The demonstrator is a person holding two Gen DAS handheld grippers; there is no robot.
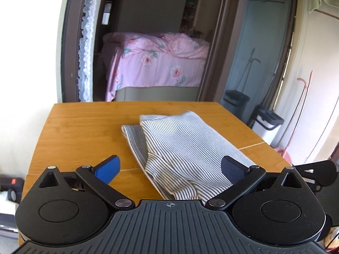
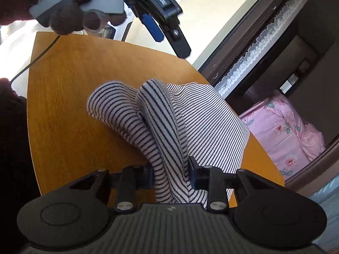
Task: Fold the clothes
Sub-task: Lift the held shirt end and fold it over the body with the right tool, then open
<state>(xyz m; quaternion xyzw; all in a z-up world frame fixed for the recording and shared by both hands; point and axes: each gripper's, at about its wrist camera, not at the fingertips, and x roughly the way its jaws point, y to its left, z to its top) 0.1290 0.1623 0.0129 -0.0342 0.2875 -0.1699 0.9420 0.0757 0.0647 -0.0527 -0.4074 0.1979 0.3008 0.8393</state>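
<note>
Two grippers are in play over the wooden table (image 1: 80,131), and only one of them is doing any work right now. Look at the right gripper (image 2: 170,174): its jaws are pinched tight on a bunched ridge of the striped garment (image 1: 182,148), cloth rising in a thick roll between the pads and humping up off the tabletop in front of it. The left gripper (image 1: 169,169), meanwhile, hangs above the near end of that same garment with its blue pads (image 1: 108,169) spread wide apart, nothing between them, fabric lying just beneath. From the right wrist view you can spot it aloft at the top, held in a gloved hand (image 2: 70,14), well clear of the cloth. As for the garment itself, it sits toward the middle and right of the table, already doubled into a long panel, one layer overlapping another at the far end. My read: we're mid-fold, with the right side lifting an edge or a sleeve to carry it over the body of the piece. What comes next, I'd judge, asks the left one to drop down and pin or take a matching edge, so the lift goes over evenly rather than dragging the whole stack sideways.
</note>
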